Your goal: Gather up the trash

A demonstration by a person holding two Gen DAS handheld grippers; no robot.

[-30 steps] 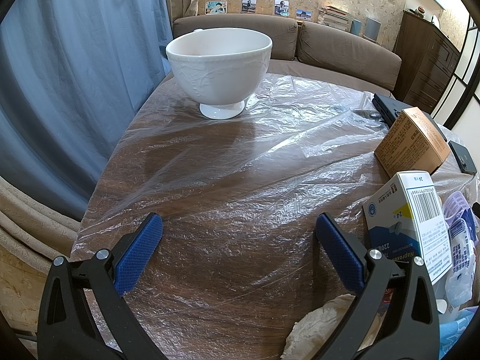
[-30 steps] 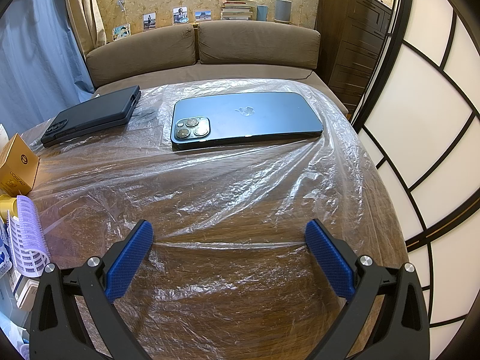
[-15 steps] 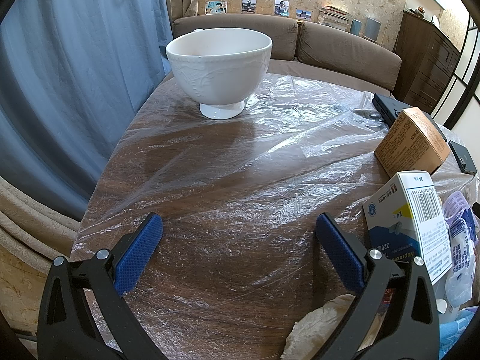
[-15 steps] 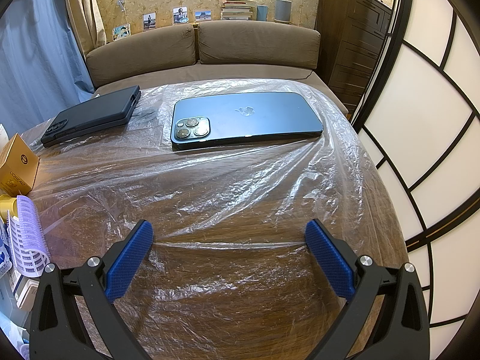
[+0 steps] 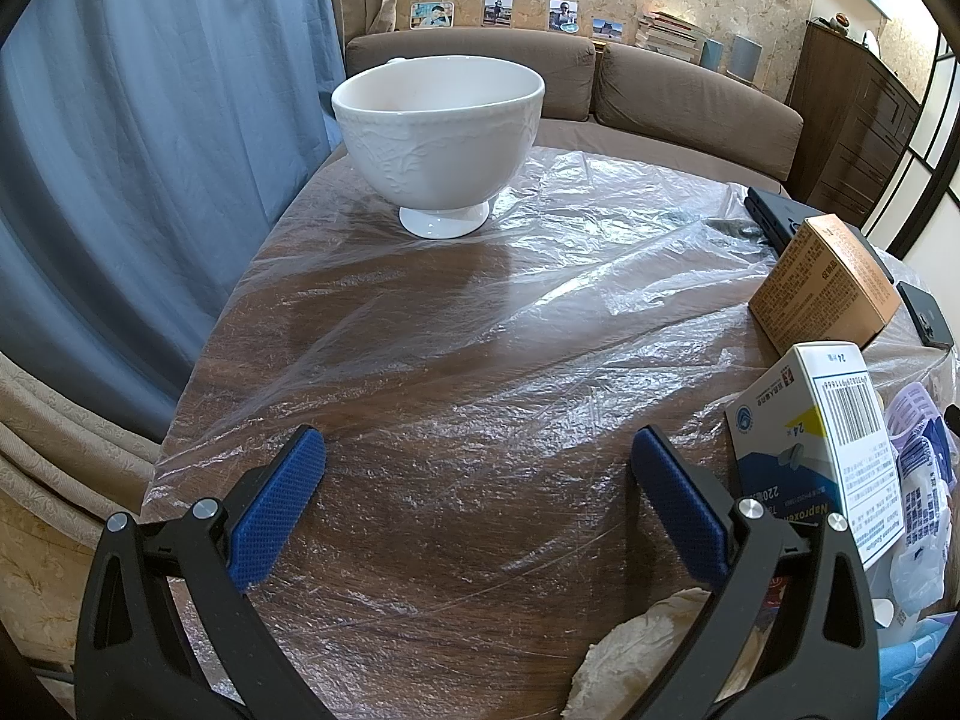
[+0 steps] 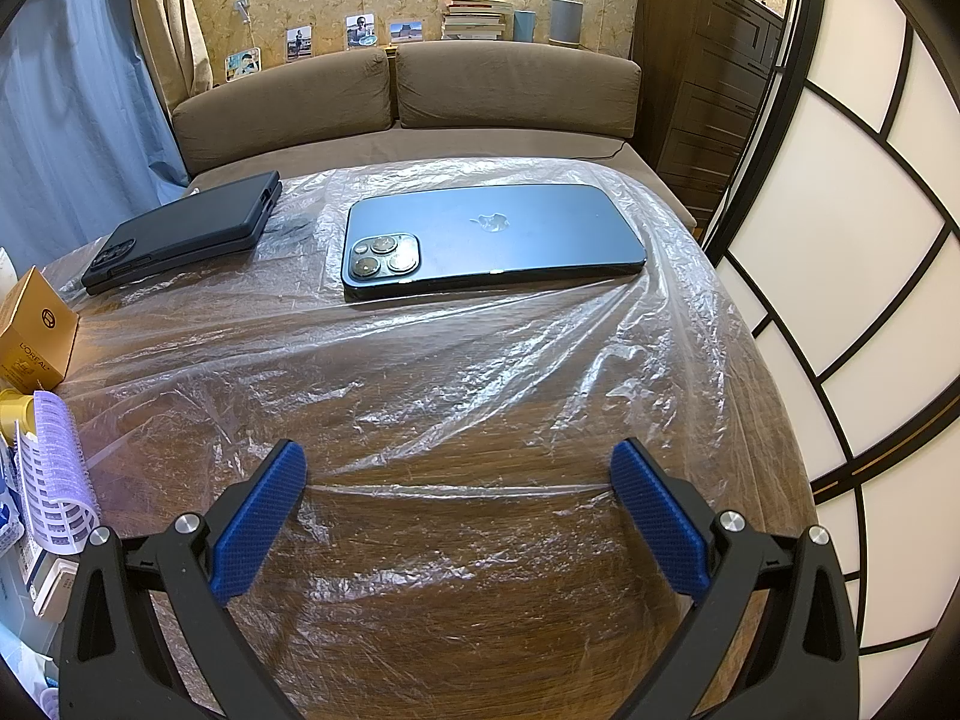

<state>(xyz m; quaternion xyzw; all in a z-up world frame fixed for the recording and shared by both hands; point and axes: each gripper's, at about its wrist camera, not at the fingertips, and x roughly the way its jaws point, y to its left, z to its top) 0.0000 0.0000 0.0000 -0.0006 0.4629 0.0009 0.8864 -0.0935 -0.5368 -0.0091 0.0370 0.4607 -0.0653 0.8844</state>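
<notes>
A white footed bowl (image 5: 441, 138) stands at the far end of a wooden table under clear plastic sheet (image 5: 480, 324). My left gripper (image 5: 477, 468) hovers open over the near table, nothing between its blue pads. Right of it lie trash items: a white-and-blue medicine box (image 5: 822, 450), a tan carton (image 5: 825, 288), a crumpled tissue (image 5: 642, 654) and printed wrappers (image 5: 924, 480). My right gripper (image 6: 459, 480) is open above bare plastic. A purple hair roller (image 6: 57, 474) and a gold carton (image 6: 36, 336) sit at its left.
A blue phone (image 6: 486, 246) lies face down beyond the right gripper, with a black phone case (image 6: 186, 237) to its left. A brown sofa (image 6: 408, 96) runs behind the table. Blue curtain (image 5: 120, 180) hangs on the left; a paper screen (image 6: 852, 276) stands right.
</notes>
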